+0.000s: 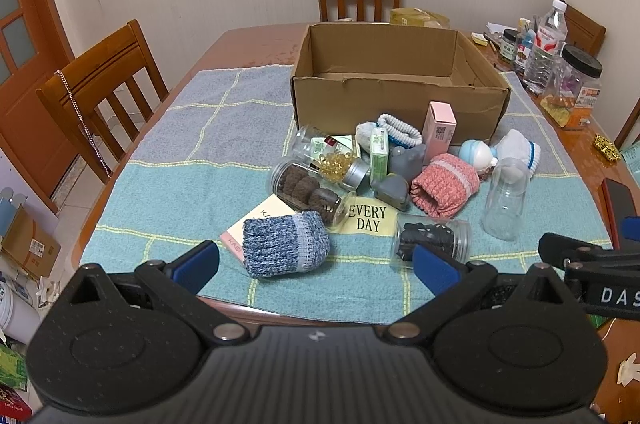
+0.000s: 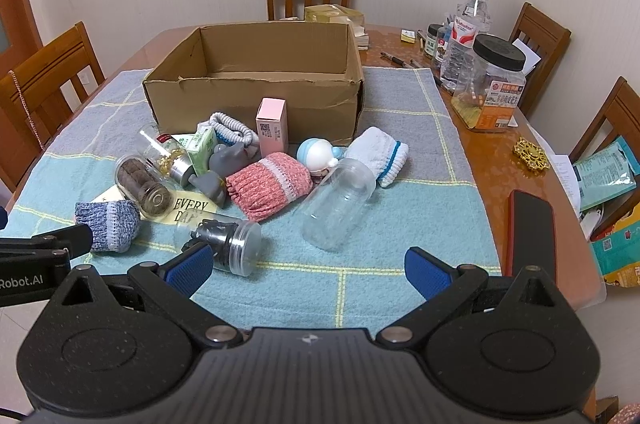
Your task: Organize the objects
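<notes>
An open cardboard box [image 1: 400,92] [image 2: 256,96] stands on the towel, nothing showing inside it. In front of it lies a heap: a blue knit sock [image 1: 286,244] [image 2: 109,224], a red knit sock [image 1: 444,189] [image 2: 269,185], a white sock [image 2: 378,152], a pink carton [image 1: 440,127] [image 2: 273,128], a clear empty jar [image 1: 506,198] [image 2: 338,202], a jar of dark pieces [image 1: 434,238] [image 2: 224,240], a jar of brown rounds [image 1: 310,190] [image 2: 142,189]. My left gripper [image 1: 316,266] is open and empty, near the blue sock. My right gripper [image 2: 308,266] is open and empty, near the clear jar.
The checked towel [image 2: 400,224] covers the wooden table [image 2: 480,152]. Bottles and a black-lidded jar [image 2: 492,84] crowd the far right. A red-edged phone [image 2: 530,236] lies at the right edge. Wooden chairs [image 1: 108,88] stand around.
</notes>
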Demonstrator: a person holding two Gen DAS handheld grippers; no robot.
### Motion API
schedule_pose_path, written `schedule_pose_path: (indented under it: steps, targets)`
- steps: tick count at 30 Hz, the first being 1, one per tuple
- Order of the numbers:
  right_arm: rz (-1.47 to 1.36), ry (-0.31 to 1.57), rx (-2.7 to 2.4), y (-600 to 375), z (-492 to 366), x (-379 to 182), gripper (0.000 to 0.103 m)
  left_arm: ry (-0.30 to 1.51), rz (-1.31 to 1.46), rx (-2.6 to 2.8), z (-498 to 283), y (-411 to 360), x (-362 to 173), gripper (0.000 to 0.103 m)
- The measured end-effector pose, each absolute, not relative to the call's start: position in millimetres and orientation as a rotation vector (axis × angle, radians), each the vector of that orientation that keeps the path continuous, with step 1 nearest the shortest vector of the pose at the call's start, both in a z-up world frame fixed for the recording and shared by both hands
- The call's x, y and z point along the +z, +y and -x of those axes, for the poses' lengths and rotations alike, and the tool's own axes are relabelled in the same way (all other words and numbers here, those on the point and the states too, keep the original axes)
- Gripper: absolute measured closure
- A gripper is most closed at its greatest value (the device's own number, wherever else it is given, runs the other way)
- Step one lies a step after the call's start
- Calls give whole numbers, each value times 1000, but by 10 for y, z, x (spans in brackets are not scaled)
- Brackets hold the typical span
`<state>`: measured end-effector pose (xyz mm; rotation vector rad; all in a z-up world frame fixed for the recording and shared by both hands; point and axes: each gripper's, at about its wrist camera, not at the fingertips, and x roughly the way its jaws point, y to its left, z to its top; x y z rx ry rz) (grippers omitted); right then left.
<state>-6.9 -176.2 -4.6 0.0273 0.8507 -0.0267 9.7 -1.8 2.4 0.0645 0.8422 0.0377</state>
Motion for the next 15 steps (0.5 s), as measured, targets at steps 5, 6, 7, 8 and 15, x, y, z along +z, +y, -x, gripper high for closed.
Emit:
schedule_pose_path:
  steps: [5,6,7,8,15]
  targets:
    - [-29,850,-24,-1795,46,-43,0,841,-67,40,-104,-36,21,1]
    - [-29,848,-24,-1805,43,-41,0,840,-67,41,-106,-41,20,1]
    - [-30,848,-23,-1811,41,-40,0,840,-66,40,-105,-44,21,1]
    - [-29,846,-23,-1808,47,-33,0,839,-66,41,-106,-45,21,1]
    - [-30,840,-20,-1820,49,-32,0,836,-68,40,-112,-57,33,1]
